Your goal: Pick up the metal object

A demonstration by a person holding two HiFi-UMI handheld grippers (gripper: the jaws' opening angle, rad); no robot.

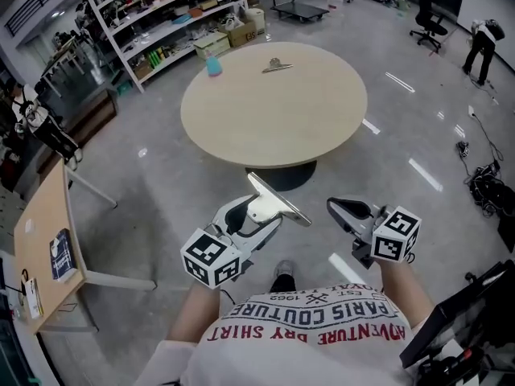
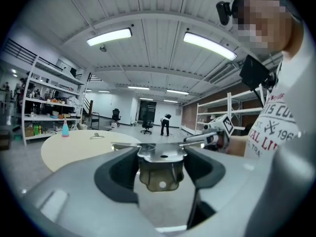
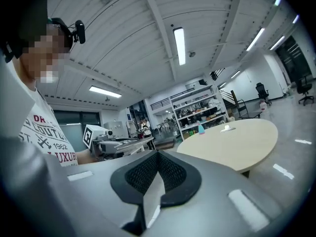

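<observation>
My left gripper (image 1: 259, 214) is shut on a flat shiny metal bracket (image 1: 278, 199), which sticks out past the jaws toward the table. In the left gripper view the bracket (image 2: 159, 174) spans the gap between the two black pads (image 2: 116, 174). My right gripper (image 1: 344, 210) hangs beside it, shut with nothing in it; its ribbed pads (image 3: 143, 174) meet. Both grippers are held at waist height, short of the round beige table (image 1: 241, 127). A small metal clip (image 1: 276, 67) lies on the table's far side.
A blue spray bottle (image 1: 213, 65) stands on the table left of the clip. Shelving (image 1: 161, 22) with boxes runs behind the table. A wooden desk (image 1: 40, 240) is at my left. Cables (image 1: 487, 183) lie on the floor at the right, and a person (image 1: 481, 48) stands far off.
</observation>
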